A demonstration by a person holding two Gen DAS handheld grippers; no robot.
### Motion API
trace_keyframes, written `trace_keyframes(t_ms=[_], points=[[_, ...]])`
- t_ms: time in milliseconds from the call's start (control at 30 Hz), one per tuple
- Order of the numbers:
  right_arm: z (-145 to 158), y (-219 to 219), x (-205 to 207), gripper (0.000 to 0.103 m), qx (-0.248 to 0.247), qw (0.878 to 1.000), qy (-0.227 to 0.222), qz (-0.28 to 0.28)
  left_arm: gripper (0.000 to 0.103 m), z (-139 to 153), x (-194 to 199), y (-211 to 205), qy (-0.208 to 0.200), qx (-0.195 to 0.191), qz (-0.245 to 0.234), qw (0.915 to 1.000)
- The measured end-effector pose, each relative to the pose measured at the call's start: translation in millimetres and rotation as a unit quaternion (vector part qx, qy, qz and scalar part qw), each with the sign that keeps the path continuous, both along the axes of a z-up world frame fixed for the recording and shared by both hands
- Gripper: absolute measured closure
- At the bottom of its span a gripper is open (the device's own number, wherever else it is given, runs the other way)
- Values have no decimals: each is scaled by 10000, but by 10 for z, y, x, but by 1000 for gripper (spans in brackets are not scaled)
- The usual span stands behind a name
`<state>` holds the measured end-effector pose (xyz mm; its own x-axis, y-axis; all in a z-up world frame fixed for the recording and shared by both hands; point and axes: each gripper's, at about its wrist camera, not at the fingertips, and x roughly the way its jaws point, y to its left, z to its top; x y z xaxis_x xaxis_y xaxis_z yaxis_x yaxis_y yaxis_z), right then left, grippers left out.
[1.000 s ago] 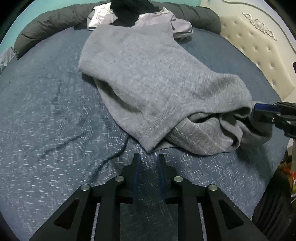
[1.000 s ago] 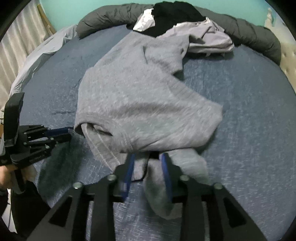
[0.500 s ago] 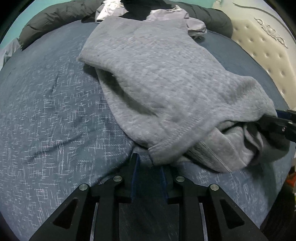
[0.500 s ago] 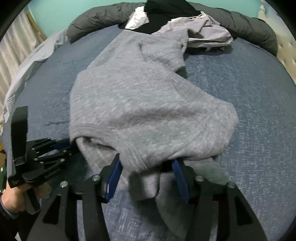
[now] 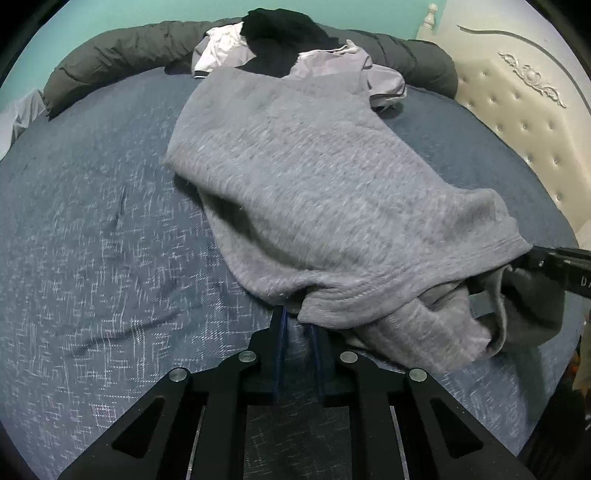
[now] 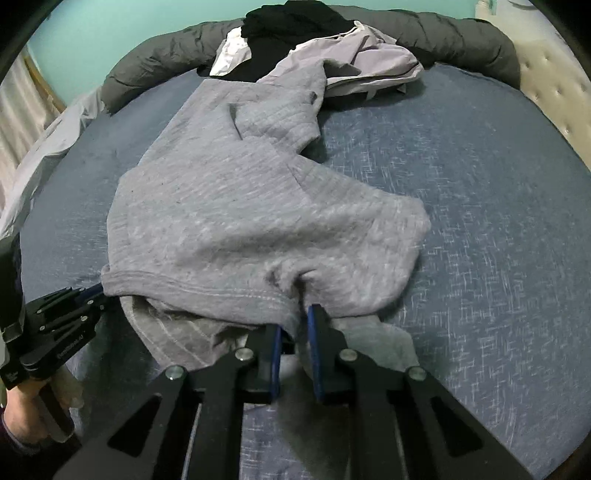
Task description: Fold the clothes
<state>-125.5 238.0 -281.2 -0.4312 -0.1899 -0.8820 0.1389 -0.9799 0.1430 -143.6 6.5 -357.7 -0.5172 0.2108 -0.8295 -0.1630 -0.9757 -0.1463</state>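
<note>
A grey knit sweater point(image 5: 314, 177) lies spread on the blue bed, its near hem bunched and lifted; it also shows in the right wrist view point(image 6: 240, 210). My left gripper point(image 5: 297, 321) has its fingertips under the hem's left corner, jaws narrow with hem fabric between them. My right gripper point(image 6: 295, 325) is shut on the hem near its middle, fabric pinched between the blue pads. The right gripper point(image 5: 554, 269) appears at the sweater's right end in the left wrist view. The left gripper point(image 6: 70, 306) appears at the hem's left corner in the right wrist view.
A pile of clothes, black point(image 5: 284, 33) and lilac point(image 5: 369, 70), lies at the far end of the blue bedspread point(image 5: 92, 221). A dark grey duvet roll point(image 5: 122, 55) lines the far edge. A cream tufted headboard point(image 5: 524, 110) stands at right.
Both grippers moved forward onto the sweater's hem. The right jaws opened wide, then closed on the hem. The left fingertips slid under the hem corner.
</note>
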Motion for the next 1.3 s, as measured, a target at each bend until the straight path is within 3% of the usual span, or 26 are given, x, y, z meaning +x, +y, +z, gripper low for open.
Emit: trace_keyframes(t_ms=[100,167,233,433,700,733,767,867,1067,1300], points=[[29,6,80,86,-218,9997,-62,-8,97,96,-45,97,17,-3,-66,10000],[33,14,124,77,-354,9993,-120,-34,98,133,-106,110,34,1,-106,9999],[29,26,143,74,-469,9987,-168,-79,98,165,-116,94,54,4,-128,9999],[-47,79,28,74,-229,9984,-118,-496,99,245,-76,53,140,41,-110,9998],[-168,-39,-170,74,-555,9972,-144,-482,99,292,-122,77,174,67,-118,9998],[-197,-71,-194,77,-565,9973,-176,-425,99,304,-123,85,180,65,-126,9997],[-206,-83,-205,92,-580,9974,-178,-381,99,333,-105,80,190,59,-133,9997],[-153,-47,-189,98,-653,9973,-51,-339,100,435,-71,63,290,37,-144,9995],[440,184,-39,99,-579,9945,810,-317,100,815,-2,-47,600,115,9,9981],[1317,387,119,99,-573,9844,1657,-156,100,1653,92,-68,1218,98,82,9925]])
